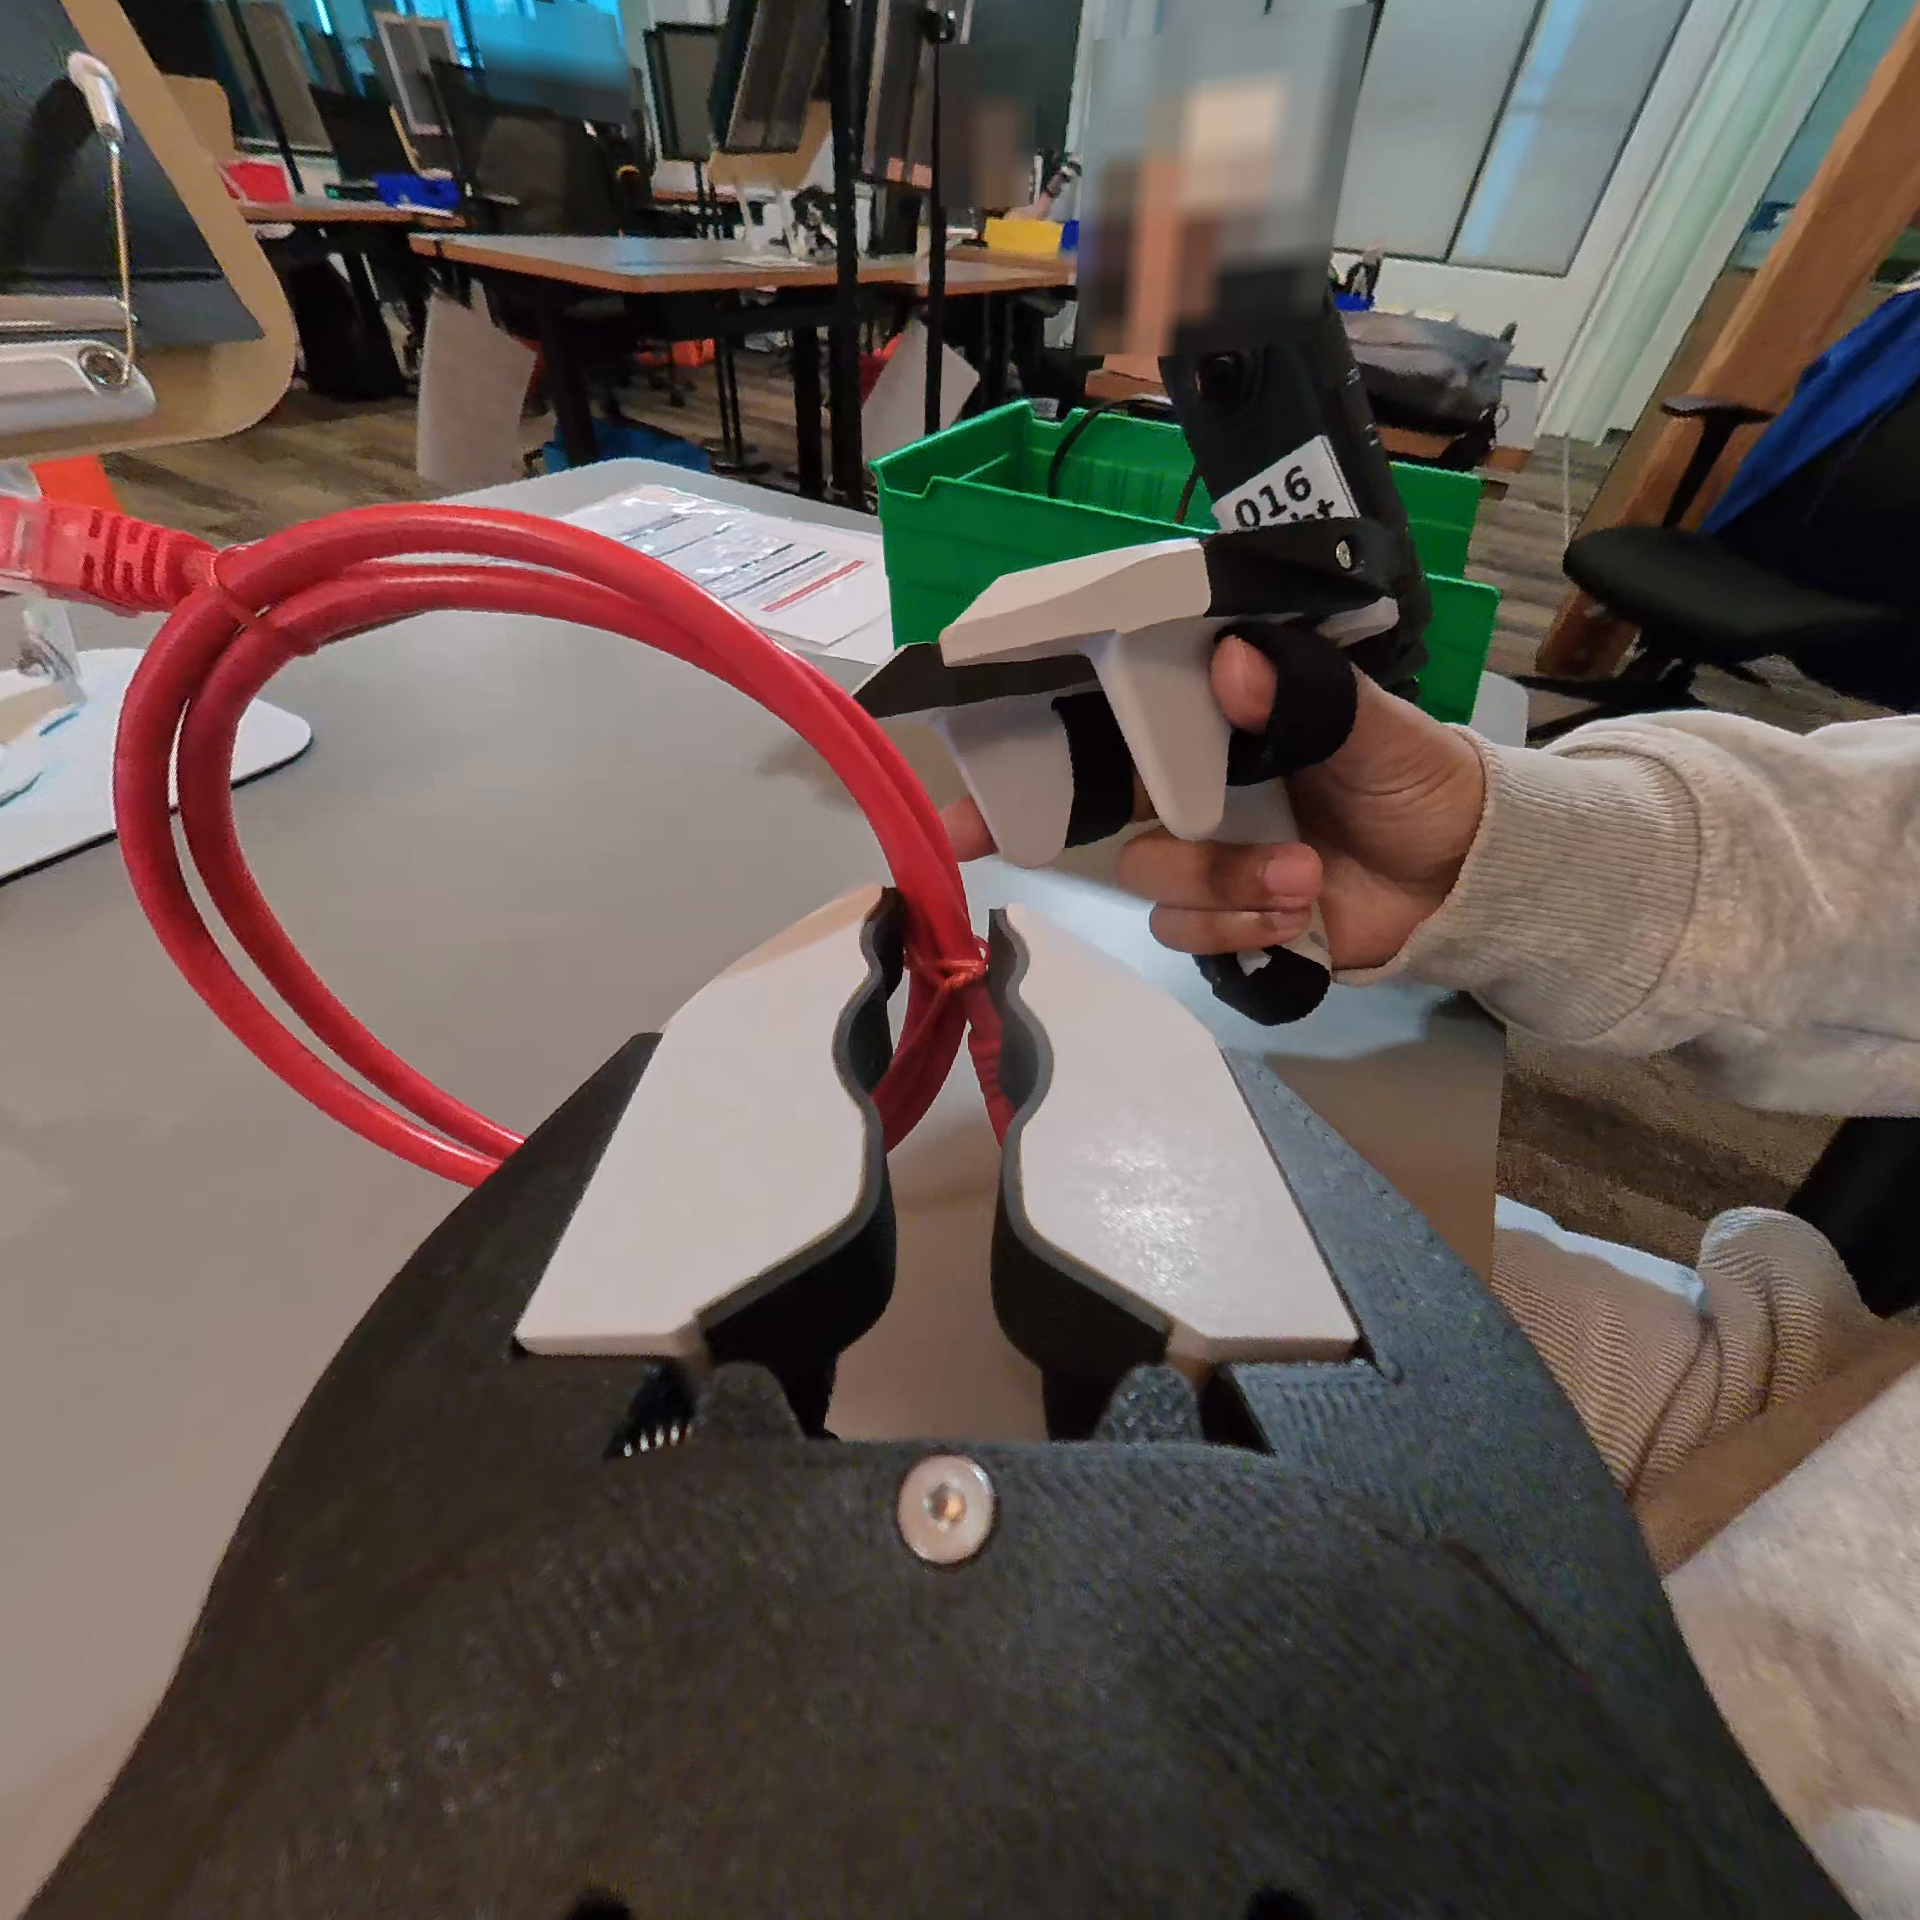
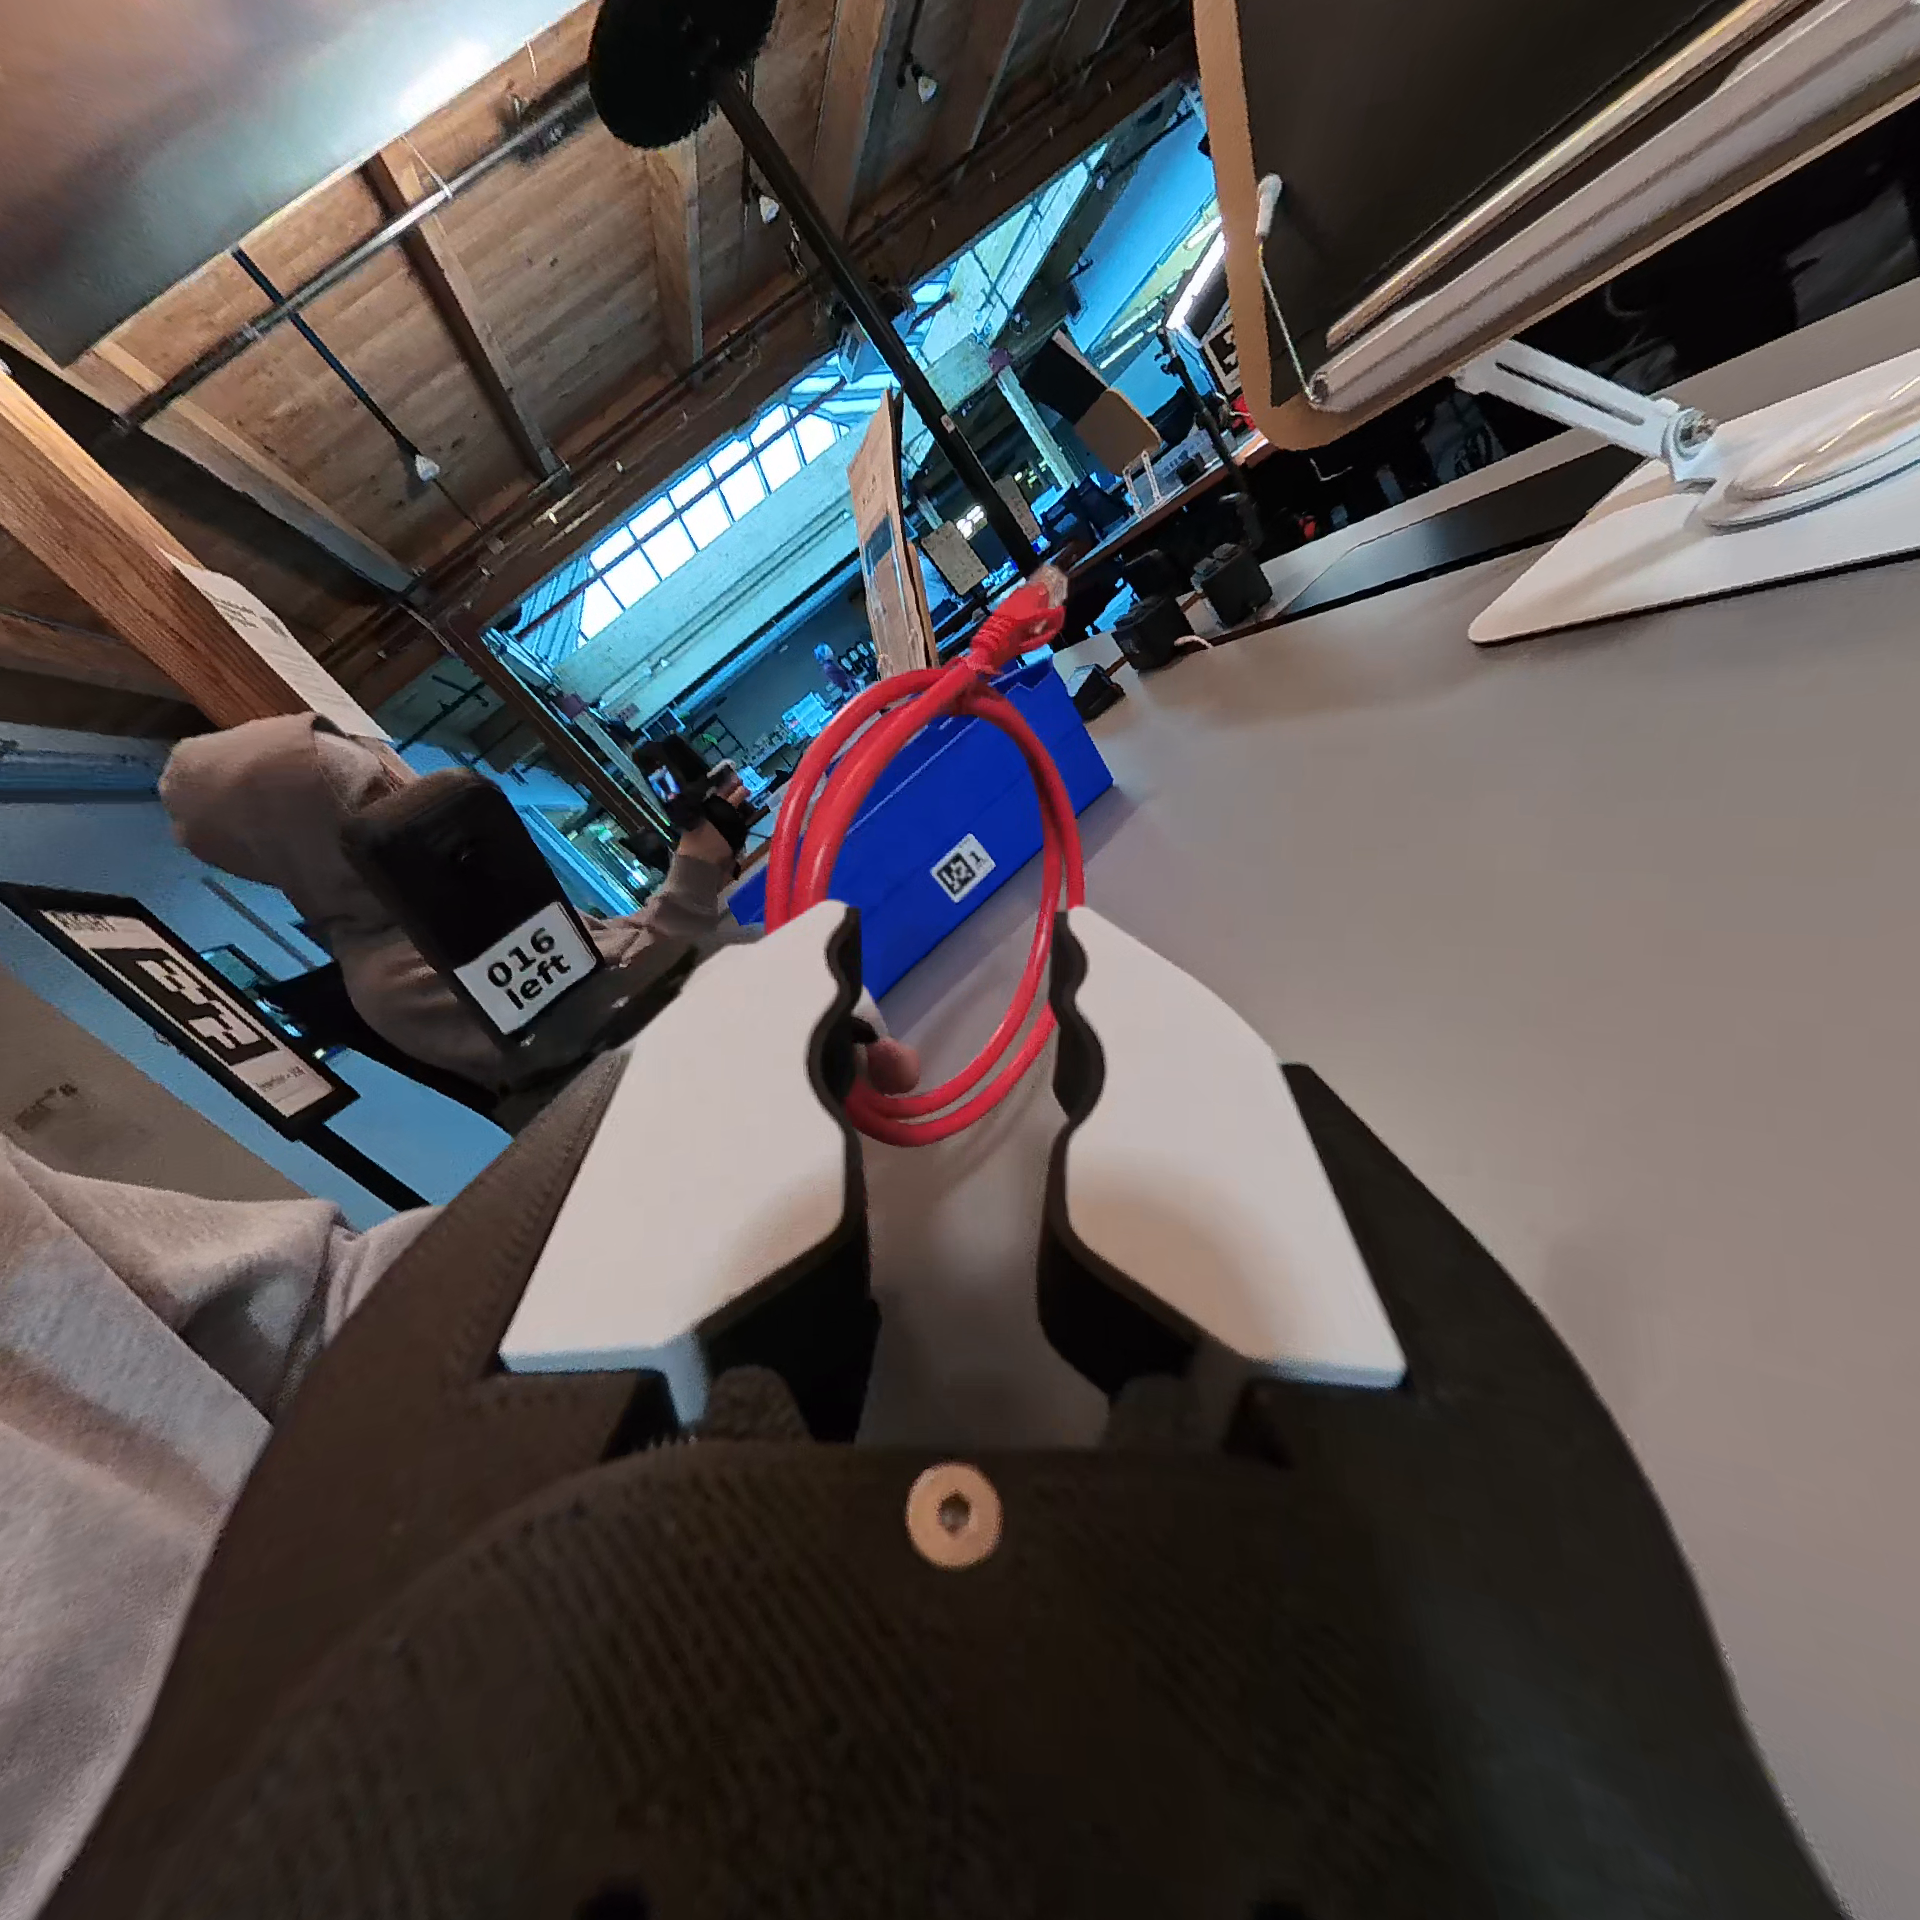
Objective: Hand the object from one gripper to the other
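A coiled red cable (image 1: 468, 540) with a red plug and twist ties hangs in the air above a grey table (image 1: 520, 831). My left gripper (image 1: 940, 935) is shut on the coil at one twist tie. My right gripper (image 1: 925, 748) comes in from the right, held by a hand in a pale sleeve, with its tips at the coil just above the left gripper. In the right wrist view the right gripper (image 2: 956, 935) is open, and the lower part of the cable loop (image 2: 935, 1122) lies between its fingers. The left gripper's body (image 2: 499, 935) shows on the left, its fingers hidden.
A green bin (image 1: 966, 540) stands at the table's far edge with a printed sheet (image 1: 748, 561) beside it. A blue bin (image 2: 935, 810) sits behind the cable. A white monitor stand base (image 2: 1662, 561) is at the right. An office chair (image 1: 1714, 603) stands off the table. The grippers' ends are close to 6 cm from one another.
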Available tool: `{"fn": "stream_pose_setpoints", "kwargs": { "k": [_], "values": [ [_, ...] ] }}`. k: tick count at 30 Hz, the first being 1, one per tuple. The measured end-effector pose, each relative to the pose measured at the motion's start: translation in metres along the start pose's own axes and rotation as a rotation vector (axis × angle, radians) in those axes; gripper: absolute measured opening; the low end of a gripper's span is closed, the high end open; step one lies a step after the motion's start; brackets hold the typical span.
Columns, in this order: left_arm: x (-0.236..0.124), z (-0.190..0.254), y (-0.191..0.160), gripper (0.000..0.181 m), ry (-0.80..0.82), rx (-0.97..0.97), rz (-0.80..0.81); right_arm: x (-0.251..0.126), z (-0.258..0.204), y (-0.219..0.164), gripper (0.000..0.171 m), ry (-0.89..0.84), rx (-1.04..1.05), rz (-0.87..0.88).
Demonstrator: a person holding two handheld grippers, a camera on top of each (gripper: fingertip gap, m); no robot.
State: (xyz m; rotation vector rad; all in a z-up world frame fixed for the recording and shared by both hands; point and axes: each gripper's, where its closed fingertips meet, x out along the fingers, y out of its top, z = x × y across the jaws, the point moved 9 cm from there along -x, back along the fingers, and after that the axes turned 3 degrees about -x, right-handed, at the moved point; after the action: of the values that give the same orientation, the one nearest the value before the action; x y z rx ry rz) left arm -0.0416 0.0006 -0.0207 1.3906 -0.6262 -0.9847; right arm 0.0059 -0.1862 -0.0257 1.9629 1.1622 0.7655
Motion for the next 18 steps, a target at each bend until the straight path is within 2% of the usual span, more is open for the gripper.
{"fn": "stream_pose_setpoints", "kwargs": {
  "k": [5, 10, 15, 18],
  "values": [
    [-0.013, 0.014, -0.008, 0.016, -0.014, -0.023, 0.042, -0.018, -0.008, -0.006, 0.035, 0.004, -0.051, -0.056],
    [-0.027, 0.035, -0.016, 0.015, 0.018, -0.009, 0.034, -0.03, -0.016, -0.018, 0.034, 0.024, -0.242, -0.219],
    [-0.038, 0.064, -0.016, 0.015, 0.016, -0.018, 0.071, -0.051, -0.028, -0.019, 0.035, 0.039, -0.148, -0.162],
    [-0.043, 0.081, -0.022, 0.015, 0.027, -0.011, 0.063, -0.065, -0.038, -0.021, 0.035, 0.028, -0.16, -0.154]
  ]
}}
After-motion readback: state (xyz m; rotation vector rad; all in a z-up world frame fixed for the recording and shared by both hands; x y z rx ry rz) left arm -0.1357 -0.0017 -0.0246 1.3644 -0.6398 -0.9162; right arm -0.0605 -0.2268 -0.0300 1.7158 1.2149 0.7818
